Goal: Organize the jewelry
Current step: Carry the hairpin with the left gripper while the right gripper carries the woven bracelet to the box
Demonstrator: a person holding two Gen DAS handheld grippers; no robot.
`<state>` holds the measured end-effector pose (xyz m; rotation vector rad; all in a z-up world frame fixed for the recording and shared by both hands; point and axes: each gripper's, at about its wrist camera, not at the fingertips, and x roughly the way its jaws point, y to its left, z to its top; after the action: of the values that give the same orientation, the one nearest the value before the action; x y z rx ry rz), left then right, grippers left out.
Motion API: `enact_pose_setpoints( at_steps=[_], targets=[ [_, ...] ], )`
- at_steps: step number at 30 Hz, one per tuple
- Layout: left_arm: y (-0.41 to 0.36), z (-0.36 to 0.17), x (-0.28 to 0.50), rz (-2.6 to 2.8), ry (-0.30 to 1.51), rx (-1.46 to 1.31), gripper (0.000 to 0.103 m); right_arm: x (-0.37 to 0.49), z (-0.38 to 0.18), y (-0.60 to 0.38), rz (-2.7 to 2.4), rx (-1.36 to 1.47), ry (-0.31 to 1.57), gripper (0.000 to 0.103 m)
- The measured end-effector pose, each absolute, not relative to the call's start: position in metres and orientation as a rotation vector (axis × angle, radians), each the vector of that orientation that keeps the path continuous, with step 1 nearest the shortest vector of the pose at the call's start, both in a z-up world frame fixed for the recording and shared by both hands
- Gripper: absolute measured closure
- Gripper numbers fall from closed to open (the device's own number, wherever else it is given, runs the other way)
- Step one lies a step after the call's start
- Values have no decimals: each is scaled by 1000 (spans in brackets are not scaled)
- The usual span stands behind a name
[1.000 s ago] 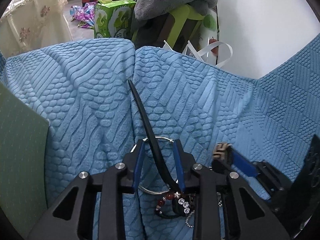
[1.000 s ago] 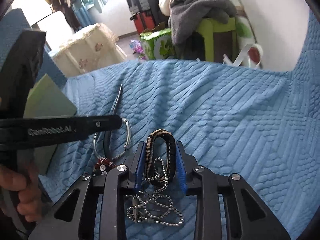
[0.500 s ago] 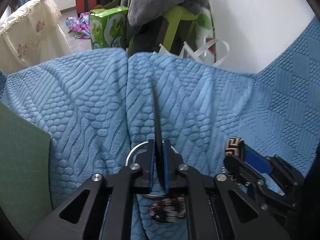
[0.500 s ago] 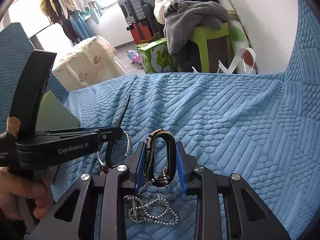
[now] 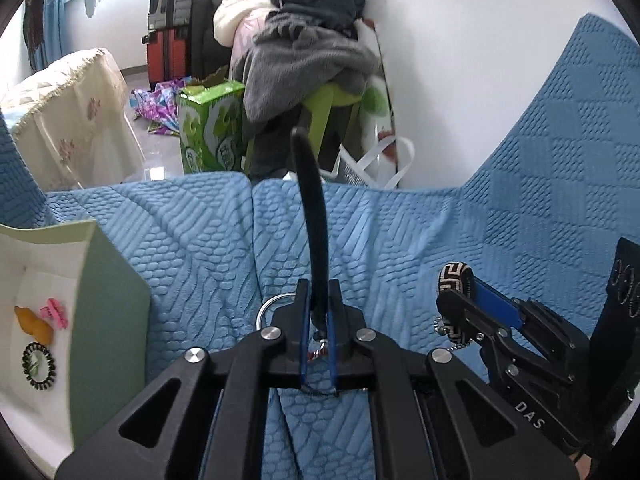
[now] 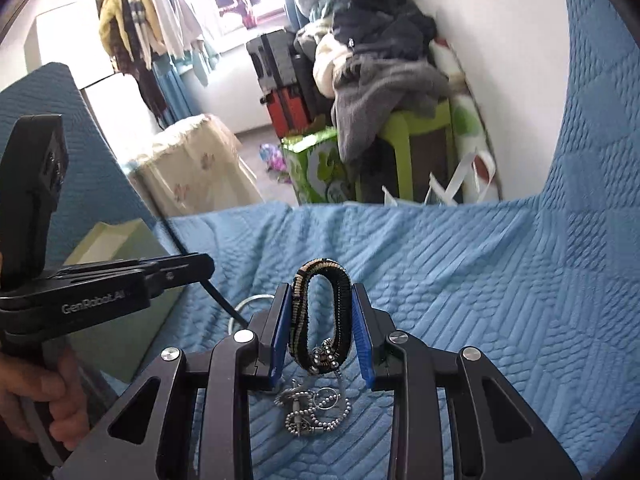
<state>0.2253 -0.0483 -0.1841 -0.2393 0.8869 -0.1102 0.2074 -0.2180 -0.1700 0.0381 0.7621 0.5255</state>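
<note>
Trouble could be had lower centre if the beaded chain (image 6: 316, 412) dangling off the woven bracelet (image 6: 322, 316) pinched in the right tool (image 6: 322, 332) gets snagged, while the black strap (image 5: 312, 216) is clamped by the left tool (image 5: 318, 320).

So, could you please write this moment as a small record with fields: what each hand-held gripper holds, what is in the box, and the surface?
left hand-held gripper: shut on black strap, which stands up between the pads
right hand-held gripper: shut on woven bracelet, loop upright
hanging below bracelet: ball chain, bunched on the cover
silver ring: by the left fingertips
green box: open, at left; holds pink clip, orange piece, black coil hair tie
surface: blue textured cover
</note>
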Motion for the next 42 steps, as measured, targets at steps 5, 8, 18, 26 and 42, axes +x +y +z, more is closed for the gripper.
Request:
enact_pose_setpoints(
  at_steps=[5,8,18,26,42],
  targets=[
    [-47,-159,217,-105,861,-213,96,202,-152,-214,498,24,758,76],
    [-44,-144,209,-110,859,-216,96,198,-136,-209,481,-1,740,76],
    [-23,-98,192,-108,816,-220,96,184,-79,-189,458,-57,662,80],
    [-4,-67,185,-103,817,-199,96,181,-43,-168,469,-41,671,80],
    [82,-28,160,-8,758,-226,96,168,19,-85,571,-7,637,79]
  ],
)
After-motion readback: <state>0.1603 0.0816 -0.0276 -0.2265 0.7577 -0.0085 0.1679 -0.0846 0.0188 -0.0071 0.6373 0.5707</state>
